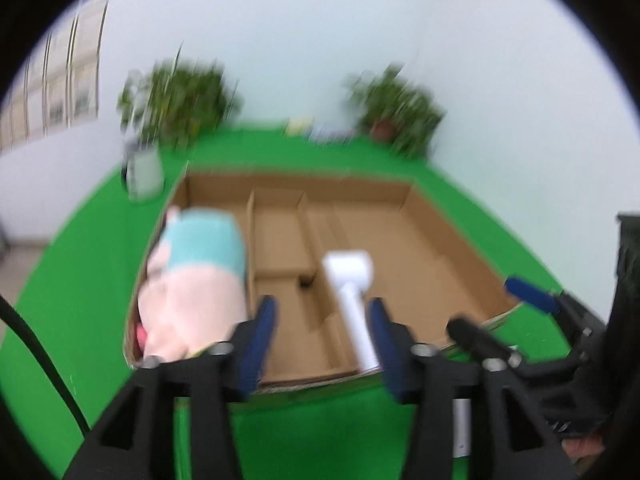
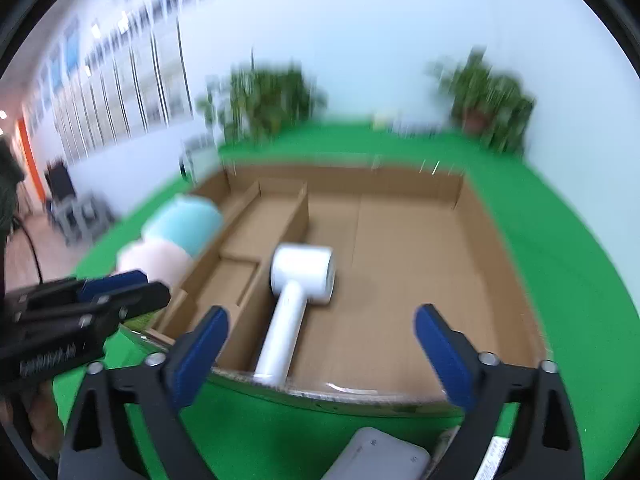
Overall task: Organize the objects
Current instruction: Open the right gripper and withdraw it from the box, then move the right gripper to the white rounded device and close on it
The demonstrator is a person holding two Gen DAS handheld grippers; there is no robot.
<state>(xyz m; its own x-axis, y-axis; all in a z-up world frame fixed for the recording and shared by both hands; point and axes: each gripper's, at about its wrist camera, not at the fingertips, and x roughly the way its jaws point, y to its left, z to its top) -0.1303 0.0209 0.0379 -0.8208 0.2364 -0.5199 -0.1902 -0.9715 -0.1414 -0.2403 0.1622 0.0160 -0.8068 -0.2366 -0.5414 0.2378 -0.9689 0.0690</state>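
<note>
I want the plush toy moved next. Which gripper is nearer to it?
Left. The left gripper hovers just beside the plush toy; the right gripper sits farther over, behind the white hair dryer.

Left wrist view: rides the left gripper, angled down and forward from just before the near rim of the box.
Right wrist view: likewise on the right gripper, to the right of the other.
Shared: box, dryer, plush, each other's gripper.
</note>
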